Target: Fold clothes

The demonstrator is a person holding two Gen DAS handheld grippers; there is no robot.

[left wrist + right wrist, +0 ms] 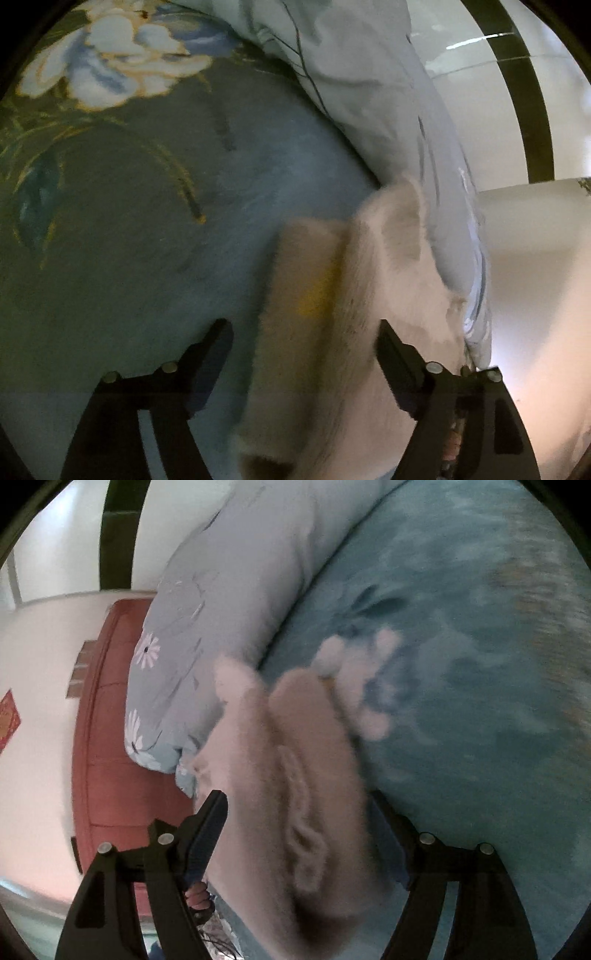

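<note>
A: Where does the garment lie?

B: The fluffy cream garment (pixel 343 314) lies on the bed (pixel 147 240), on the blue-green flowered bedspread, with its far end up against the pale grey-blue quilt (pixel 354 92) that is bunched along the bed's edge. In the right wrist view the same garment (pixel 288 794) runs from between the fingers up toward the quilt (pixel 229 590), and a few small fluffy balls (pixel 354 672) stick out at its far end.

A: And the left claw?

B: The left claw (pixel 304 332) stands wide open. The garment passes between its fingers, but the pads do not press on it; its right finger sits in front of the fabric, and its left finger is over bare bedspread.

A: The right one?

B: The right claw (pixel 299 805) is also spread wide. The garment fills the gap between its fingers, yet neither pad clamps it. The picture is blurred, so the folds are hard to read.

A: Anything beside the bed?

B: A reddish-brown piece of furniture (pixel 107 738) stands against a white wall (pixel 33 646) beyond the quilt.
</note>
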